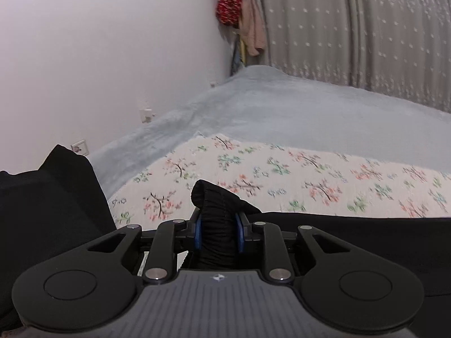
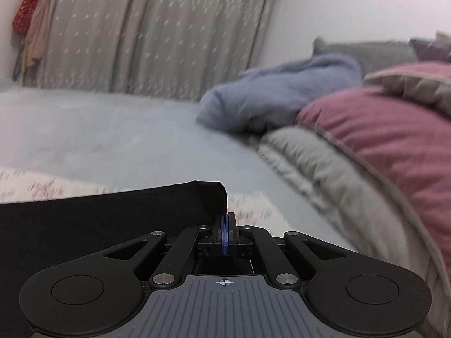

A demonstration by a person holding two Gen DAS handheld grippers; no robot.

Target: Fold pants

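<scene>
The black pants (image 1: 217, 197) lie across the near edge of a floral sheet (image 1: 310, 174) on the bed. My left gripper (image 1: 218, 219) is shut on a bunched, ribbed part of them, likely the waistband, which sticks up between the blue pads (image 1: 198, 233). More black cloth hangs at the left (image 1: 50, 197) and stretches off right. In the right wrist view the pants (image 2: 98, 219) spread to the left. My right gripper (image 2: 225, 219) is shut at their raised corner, pads pressed together on the thin edge.
A pale blue blanket (image 1: 282, 112) covers the bed up to a white wall with sockets (image 1: 79, 148) and a grey curtain (image 1: 352, 28). Clothes hang in the corner (image 1: 231, 0). At the right lie a crumpled blue cover (image 2: 276, 93), a pink pillow (image 2: 380, 129) and a grey quilt (image 2: 324, 169).
</scene>
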